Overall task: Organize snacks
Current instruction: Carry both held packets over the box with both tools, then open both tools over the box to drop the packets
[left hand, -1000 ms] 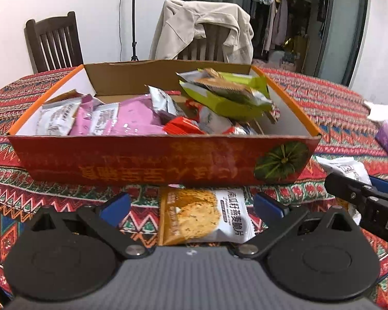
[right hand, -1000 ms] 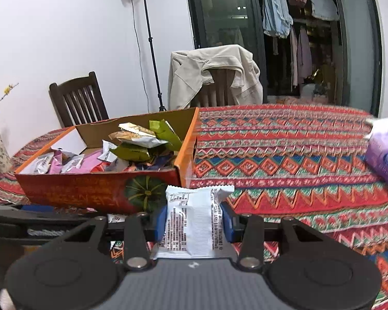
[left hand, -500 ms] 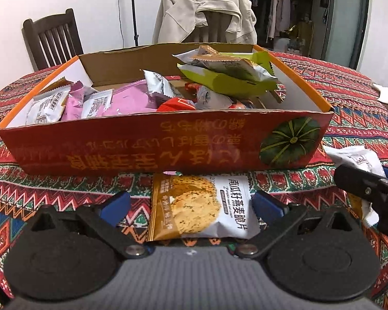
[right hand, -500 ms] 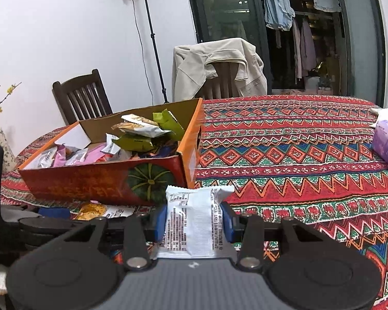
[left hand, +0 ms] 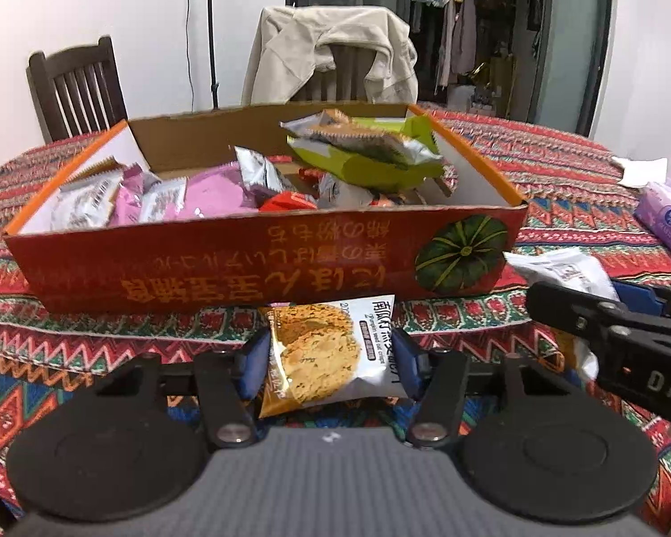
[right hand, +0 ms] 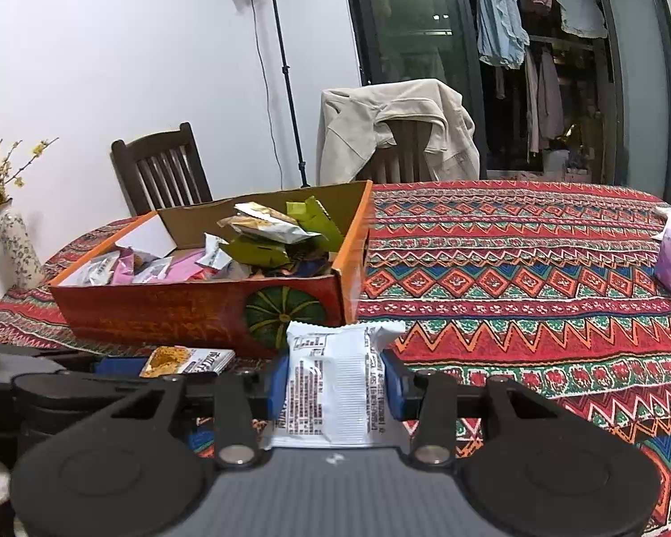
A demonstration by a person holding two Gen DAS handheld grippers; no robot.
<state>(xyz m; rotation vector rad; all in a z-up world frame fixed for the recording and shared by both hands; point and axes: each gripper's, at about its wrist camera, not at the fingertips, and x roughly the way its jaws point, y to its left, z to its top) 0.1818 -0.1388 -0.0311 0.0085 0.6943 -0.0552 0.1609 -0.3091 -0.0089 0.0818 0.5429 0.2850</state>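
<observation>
Snacks in crinkly, light, crushable packets are being held: left gripper (left hand: 331, 360) jaws, just closing, are pinching the biscuit packet (left hand: 329, 355) by its edges, and right gripper (right hand: 335, 385) jaws are clamping the white packet (right hand: 335, 385).

One cardboard box (left hand: 264, 264) of snacks, too many packets inside to count exactly, two snack packets outside it, one cookie packet (left hand: 331, 353) and one white packet (right hand: 335, 385), two grippers, two chairs, one jacket (right hand: 393, 121), one vase (right hand: 15, 246)
</observation>
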